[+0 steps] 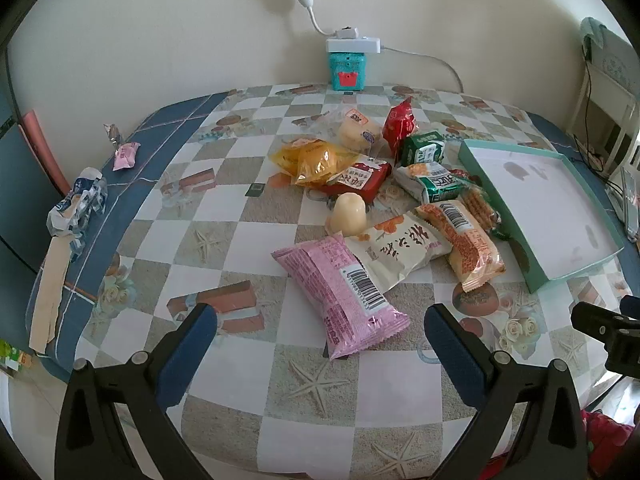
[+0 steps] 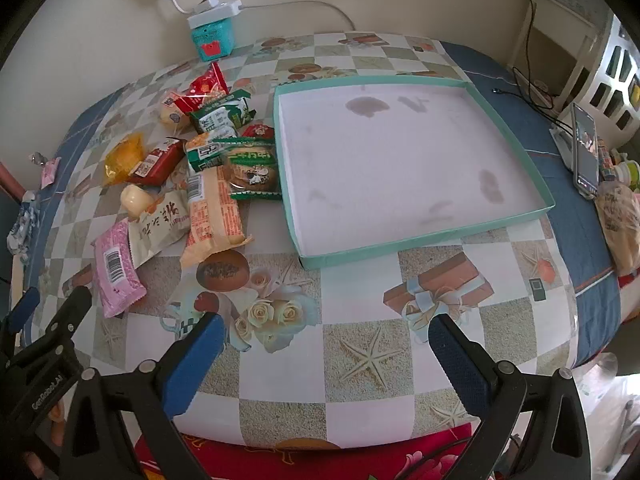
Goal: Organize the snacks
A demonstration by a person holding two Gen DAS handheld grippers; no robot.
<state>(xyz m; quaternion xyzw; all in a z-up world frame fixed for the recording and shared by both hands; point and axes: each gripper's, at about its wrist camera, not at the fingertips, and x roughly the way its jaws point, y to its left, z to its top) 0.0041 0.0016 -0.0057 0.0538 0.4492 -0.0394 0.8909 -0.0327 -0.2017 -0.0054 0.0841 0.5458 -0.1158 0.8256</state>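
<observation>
My left gripper is spread wide and empty over the pink packet, which lies nearest the table's front edge, at the near end of the snack pile. It looks light, crinkly and slippery; I'd pinch across its middle, not the sealed ends. My right gripper is wide open too, empty, short of the teal tray.

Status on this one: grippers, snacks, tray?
Left hand-held gripper open over pink packet. Right hand-held gripper open, holding nothing. Snack pile beside bare tray.
</observation>
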